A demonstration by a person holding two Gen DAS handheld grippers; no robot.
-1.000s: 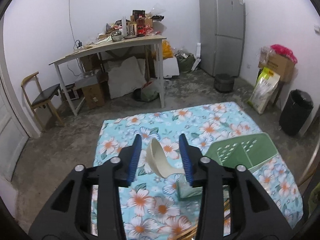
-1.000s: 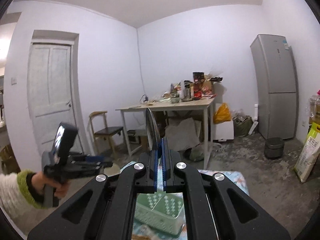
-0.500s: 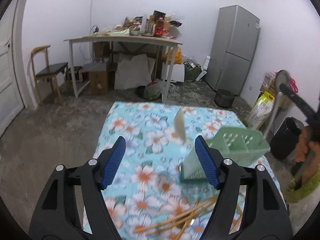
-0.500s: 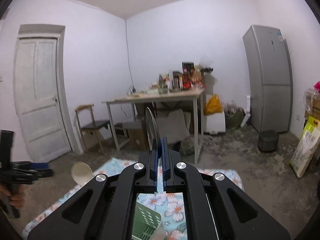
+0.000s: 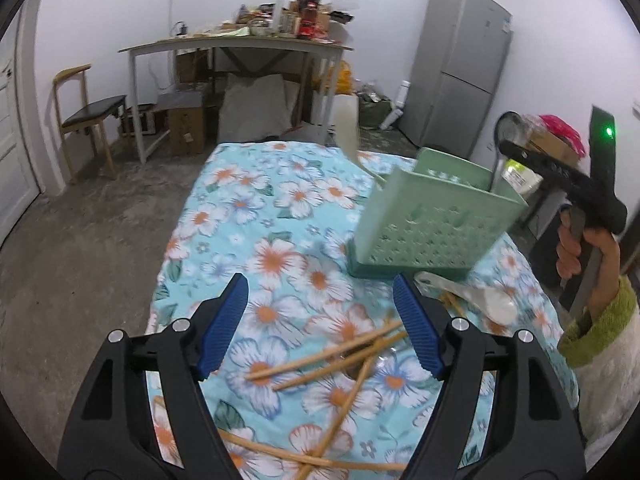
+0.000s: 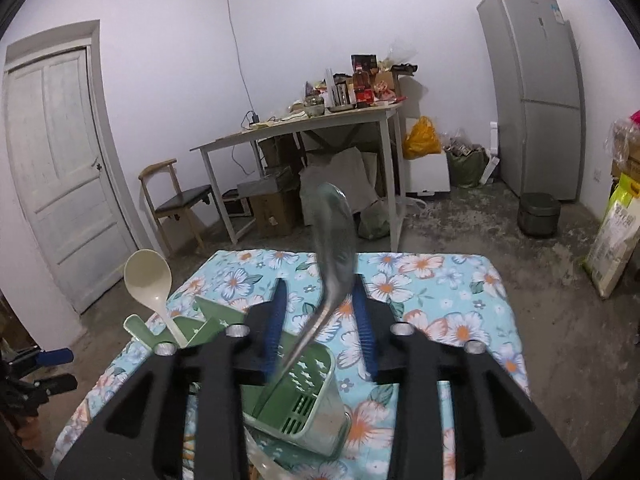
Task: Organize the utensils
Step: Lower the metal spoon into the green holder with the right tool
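A green perforated utensil holder [image 5: 432, 224] stands on the floral tablecloth [image 5: 260, 216]; it also shows in the right wrist view [image 6: 304, 400]. A cream ladle [image 6: 149, 280] stands in it, blurred in the left wrist view [image 5: 348, 132]. A metal ladle [image 6: 334, 236] stands loose in the holder between my right gripper's [image 6: 320, 328] open jaws. My left gripper [image 5: 320, 324] is open and empty above scattered wooden chopsticks [image 5: 332, 360]. A white rice spoon [image 5: 480, 296] lies beside the holder.
My right gripper with the person's hand [image 5: 576, 216] is at the right of the left wrist view. Beyond the table stand a cluttered desk [image 5: 240, 44], a chair [image 5: 88, 116] and a fridge [image 5: 460, 68].
My right gripper opened and released the metal ladle into the holder. My left gripper, open since releasing the cream ladle, drew back and lowered over the chopsticks.
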